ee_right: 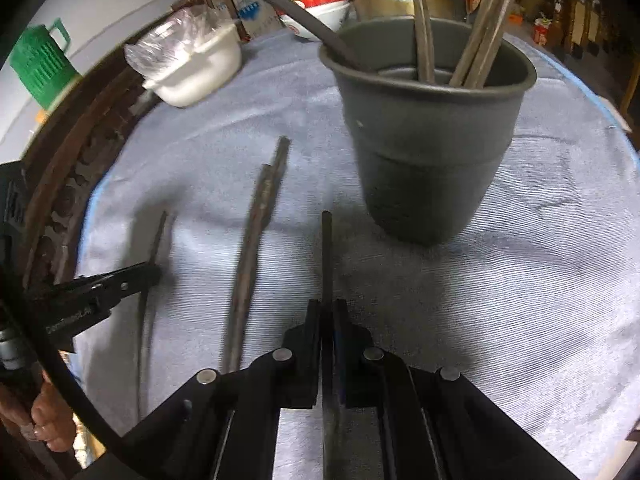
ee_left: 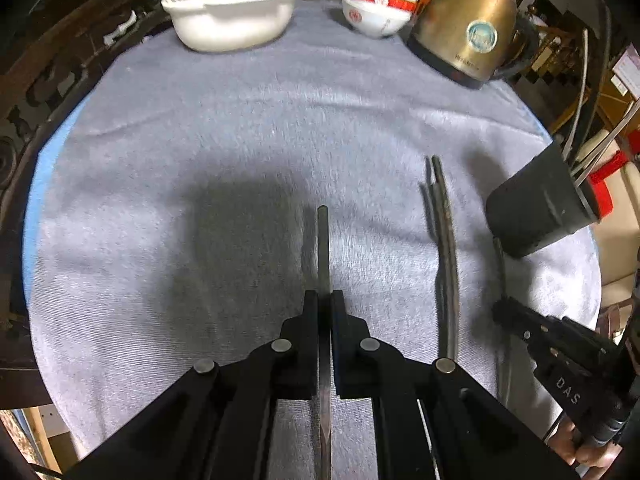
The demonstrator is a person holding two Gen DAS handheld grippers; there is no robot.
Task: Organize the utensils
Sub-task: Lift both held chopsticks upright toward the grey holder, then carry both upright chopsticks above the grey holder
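Only "DAS" reads clearly, on my right gripper (ee_left: pixel 505 309). My left gripper (ee_left: pixel 325 298) pinches 1 chopstick (ee_left: pixel 323 240); the right pinches another chopstick (ee_right: pixel 327 256) at 7 o'clock from the grey cup (ee_right: pixel 430 136). Solely the right view shows a green jug (ee_right: pixel 38 62).

Grey cloth (ee_left: pixel 240 128) on table: soft, napped, matt. Holder cup (ee_right: pixel 432 152): matt dark plastic. Chopsticks (ee_left: pixel 446 240): dark, dull sheen. Kettle (ee_left: pixel 468 20): brushed gold metal. Bowls (ee_left: pixel 376 8): glossy white ceramic. Table rim (ee_right: pixel 60 184): carved dark wood.
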